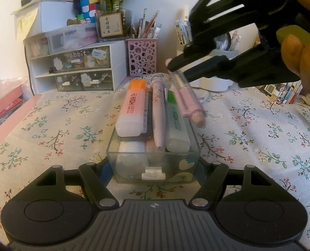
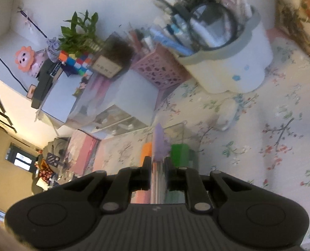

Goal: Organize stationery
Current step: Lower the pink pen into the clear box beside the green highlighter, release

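A clear drawer box (image 1: 132, 167) sits on the floral cloth, and my left gripper (image 1: 154, 165) is shut on its two side walls. On top of the box lie an orange highlighter (image 1: 129, 113), a pink pen (image 1: 158, 113) and a green highlighter (image 1: 177, 125). From the upper right, my right gripper (image 1: 179, 71) hangs over the box's far right, shut on a lilac pen (image 1: 189, 102) that slants down above the green highlighter. In the right wrist view the lilac pen (image 2: 159, 142) sticks out between the pressed fingers of the right gripper (image 2: 157, 165), above the orange highlighter (image 2: 146, 150) and the green highlighter (image 2: 180, 152).
Behind the box stand a white drawer unit (image 1: 79, 67), a pink perforated pen holder (image 1: 142, 56) and a white pen pot (image 1: 213, 83). A Rubik's cube (image 1: 89, 2) and a plant sit on the unit. Books (image 1: 284, 92) stand at the right. A hand (image 1: 301, 48) holds the right gripper.
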